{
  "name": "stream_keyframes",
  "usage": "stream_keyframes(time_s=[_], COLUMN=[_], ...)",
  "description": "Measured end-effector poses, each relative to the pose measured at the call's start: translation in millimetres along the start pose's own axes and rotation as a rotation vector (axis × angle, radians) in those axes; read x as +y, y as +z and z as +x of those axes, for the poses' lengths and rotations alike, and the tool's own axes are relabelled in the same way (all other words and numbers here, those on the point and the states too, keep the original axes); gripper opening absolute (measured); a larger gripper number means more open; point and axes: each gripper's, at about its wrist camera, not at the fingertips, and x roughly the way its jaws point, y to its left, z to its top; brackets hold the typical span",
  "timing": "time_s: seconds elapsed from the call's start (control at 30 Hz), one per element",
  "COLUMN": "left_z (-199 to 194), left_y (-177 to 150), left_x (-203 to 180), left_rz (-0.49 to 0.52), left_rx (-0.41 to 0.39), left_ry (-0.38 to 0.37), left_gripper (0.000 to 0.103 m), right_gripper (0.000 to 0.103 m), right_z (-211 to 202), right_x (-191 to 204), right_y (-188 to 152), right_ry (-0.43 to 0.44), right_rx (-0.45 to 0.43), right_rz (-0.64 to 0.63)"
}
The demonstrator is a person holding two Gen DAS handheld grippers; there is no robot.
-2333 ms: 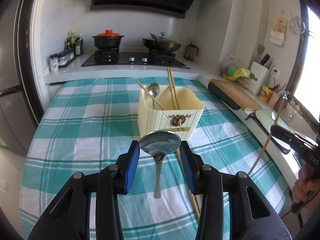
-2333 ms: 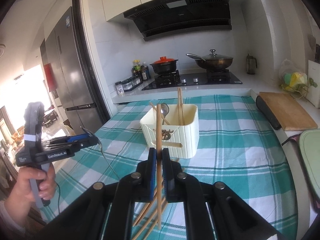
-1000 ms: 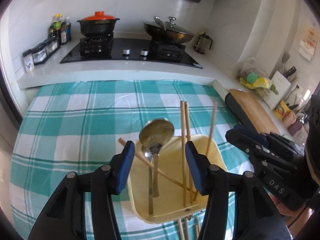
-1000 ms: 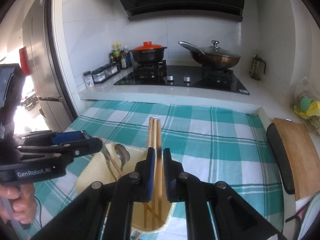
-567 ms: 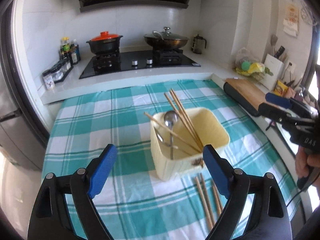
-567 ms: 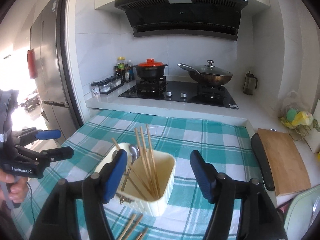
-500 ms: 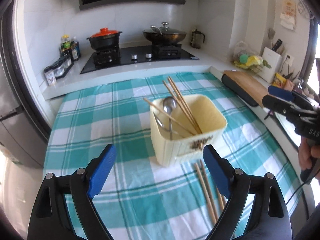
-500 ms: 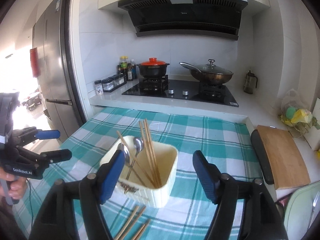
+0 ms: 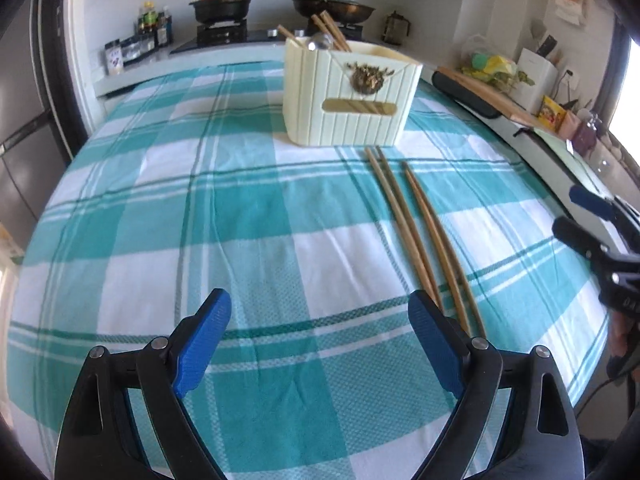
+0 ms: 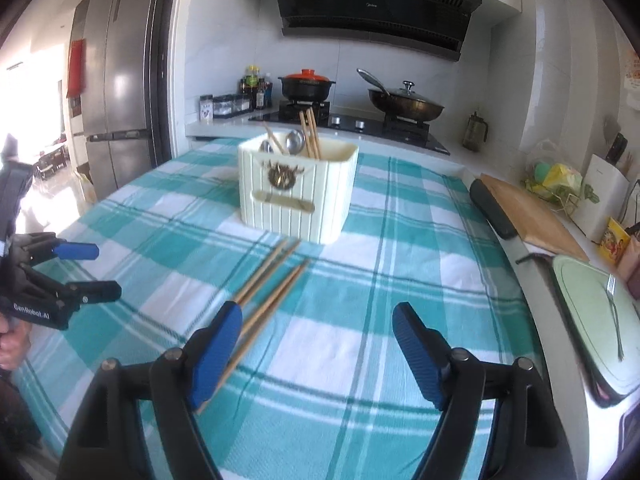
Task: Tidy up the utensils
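Kitchen all round: tall steel fridge (image 10: 116, 92) at the left, range hood (image 10: 372, 4) over a black hob (image 10: 352, 124) carrying a red-lidded pot (image 10: 306, 84) and a lidded wok (image 10: 404, 104). Teal-and-white checked tablecloth (image 9: 248, 216) spread over the table and filling the foreground. Wooden cutting board (image 10: 528, 212) on the counter to the right of the cloth.

Cream ribbed utensil holder (image 9: 344, 100) upright on the far half of the cloth, with chopsticks and two metal spoons (image 10: 294, 140) leaning inside. Loose chopsticks (image 9: 420, 236) flat on the cloth just in front of the holder, side by side, their near ends reaching down to the grippers.

Left gripper (image 9: 320, 340) low above the cloth, blue pads spread wide, nothing between them, its right finger (image 9: 432, 344) just over the near chopstick ends. Right gripper (image 10: 316, 352) likewise spread wide and empty, jaws just having opened further, chopstick ends passing beneath its left finger (image 10: 216, 344).
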Motion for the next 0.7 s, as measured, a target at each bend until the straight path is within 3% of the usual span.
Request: stream_keyframes(time_s=[0.23,0.7], left_z=[20.0,51.9], left_y=[-2.3,-5.7], left_x=[1.1,7.5], left_rz=[0.027,0.043], left_rx=[-0.048,0.033], left_ry=[0.091,0.089], left_gripper=[0.091,0.093], right_gripper=[0.079,0.079], right_z=[34.8,74.9], right_x=[9.4,-19.3], right_y=[-33.8,-47.3], right_ry=[-0.041,-0.029], right_rx=[0.074,0.205], right_rz=[-0.008,0.147])
